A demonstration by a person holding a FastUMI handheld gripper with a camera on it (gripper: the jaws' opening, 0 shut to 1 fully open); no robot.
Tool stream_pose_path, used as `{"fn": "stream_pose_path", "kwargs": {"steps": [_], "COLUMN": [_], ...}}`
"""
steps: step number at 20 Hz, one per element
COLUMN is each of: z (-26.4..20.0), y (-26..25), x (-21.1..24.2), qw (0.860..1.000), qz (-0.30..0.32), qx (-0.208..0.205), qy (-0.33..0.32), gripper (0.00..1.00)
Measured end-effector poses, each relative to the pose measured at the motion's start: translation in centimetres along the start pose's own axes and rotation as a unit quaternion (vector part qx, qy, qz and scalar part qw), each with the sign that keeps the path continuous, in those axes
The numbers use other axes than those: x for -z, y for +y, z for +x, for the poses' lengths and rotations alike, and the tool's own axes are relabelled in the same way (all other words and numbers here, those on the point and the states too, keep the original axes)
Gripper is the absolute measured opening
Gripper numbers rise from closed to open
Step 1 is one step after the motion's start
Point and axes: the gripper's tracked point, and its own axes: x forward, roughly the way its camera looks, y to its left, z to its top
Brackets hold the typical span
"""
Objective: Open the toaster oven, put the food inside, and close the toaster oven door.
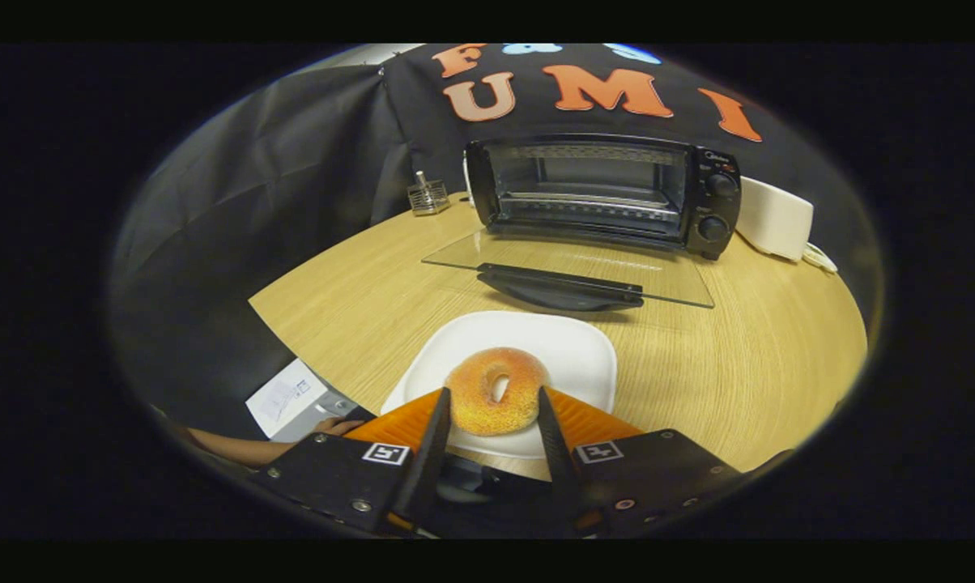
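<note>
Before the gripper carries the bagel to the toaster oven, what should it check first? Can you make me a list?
1. Toaster oven door open and lying flat: ok.
2. Bagel between the jaws of the gripper, one on each side: ok.
3. Both jaws pressing the bagel firmly: cannot tell.
4. Bagel lifted off the white plate: cannot tell.
5. Rack inside the oven free of other food: ok.
6. Tabletop between plate and door free of obstacles: ok.
</note>
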Motion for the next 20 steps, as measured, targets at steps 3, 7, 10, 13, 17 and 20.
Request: {"fn": "stream_pose_path", "kwargs": {"steps": [3,7,10,13,17,20], "z": [-0.3,-0.3,-0.1,0.5,1.6,2.9], "y": [0.9,1.4,1.4,1.1,0.3,-0.3], "x": [-2.0,-5.6,-9.2,-12.6,-17.0,-19.9], "qw": [0.999,0.994,0.985,0.974,0.955,0.935], "qz": [0.021,0.065,0.109,0.153,0.213,0.271], "qx": [-0.024,-0.05,-0.062,-0.073,-0.08,-0.098], "qy": [-0.031,-0.076,-0.117,-0.153,-0.192,-0.207], "gripper": [0.54,0.54,0.54,0.54,0.53,0.53]}}
